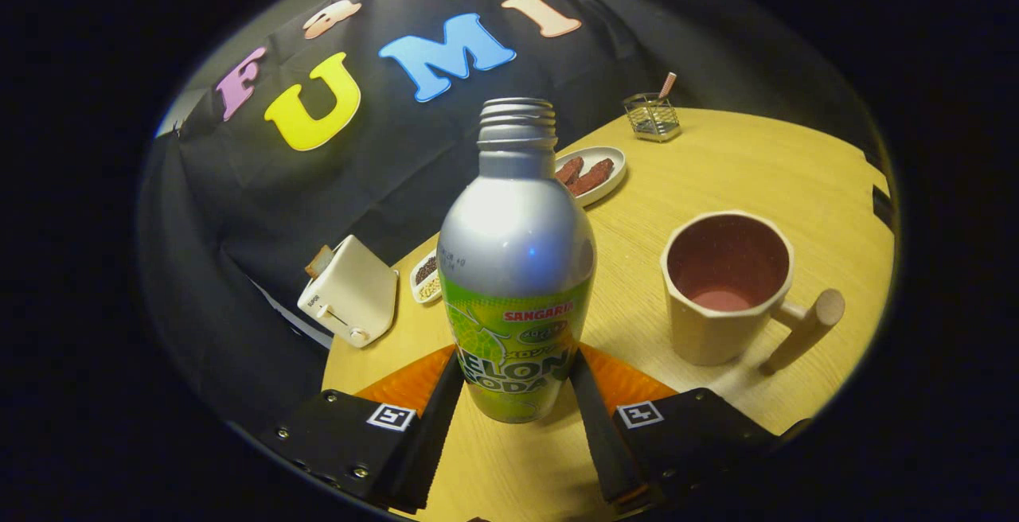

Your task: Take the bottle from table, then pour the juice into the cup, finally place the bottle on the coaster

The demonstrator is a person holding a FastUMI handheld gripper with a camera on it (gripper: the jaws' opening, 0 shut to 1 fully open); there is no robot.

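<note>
- One uncapped bottle (516, 267) stood upright on the round worktop (740, 164), on an orange coaster (629, 379).
- One tool (516, 395) flanked the bottle's base, its two fingers (593, 410) close on either side; whether both pressed on it could not be told.
- One cup (728, 287) with a wooden handle stood beside the bottle, apart from it.
- Beyond the bottle lay one plate (593, 174) with two brown pieces, and farther off one wire holder (651, 117).
- One toaster (350, 291) and one small dish (426, 275) sat on the bottle's other side.
</note>
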